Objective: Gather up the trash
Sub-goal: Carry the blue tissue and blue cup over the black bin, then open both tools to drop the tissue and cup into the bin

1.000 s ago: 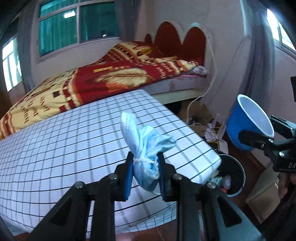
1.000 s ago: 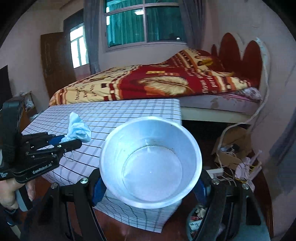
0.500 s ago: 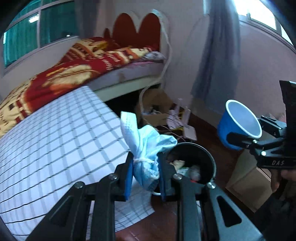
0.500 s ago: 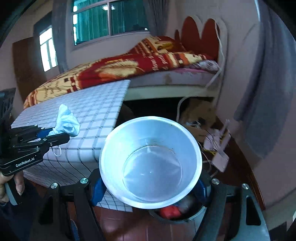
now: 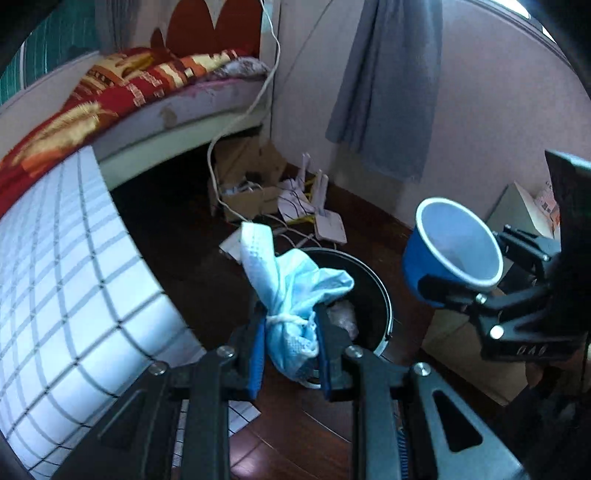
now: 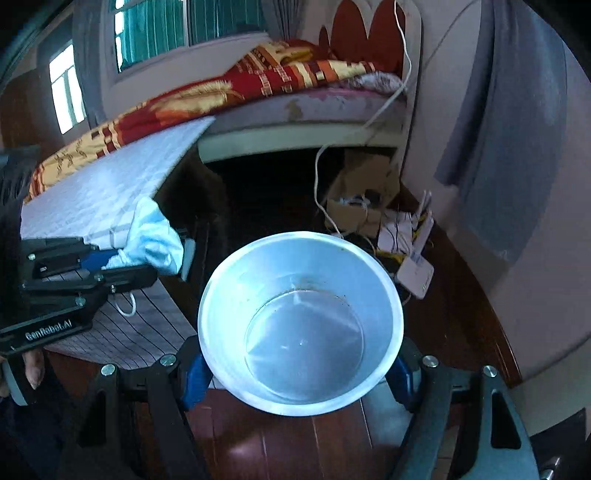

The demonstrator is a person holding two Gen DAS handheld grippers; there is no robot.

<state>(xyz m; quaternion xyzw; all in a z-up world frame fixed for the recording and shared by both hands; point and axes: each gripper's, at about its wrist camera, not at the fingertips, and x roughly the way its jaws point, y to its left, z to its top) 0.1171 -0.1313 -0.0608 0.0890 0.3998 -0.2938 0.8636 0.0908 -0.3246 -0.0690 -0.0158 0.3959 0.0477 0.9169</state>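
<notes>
Bin (image 5: 373, 295), round and dark, shows only beyond the left gripper (image 5: 290, 347), clamped on a crumpled mask (image 5: 291, 291); the right gripper (image 6: 299, 373) clamps a smooth cup (image 6: 301, 321).

Daylight enters from windows (image 6: 155, 33) far behind the left hand-held gripper (image 6: 147, 264) — overexposed, bluish cast. Floor under the bed (image 6: 295, 184) near black. Strong fisheye bending and dark vignette at corners. Motion blur on the checked surface (image 5: 55, 277) — left view soft overall.
</notes>
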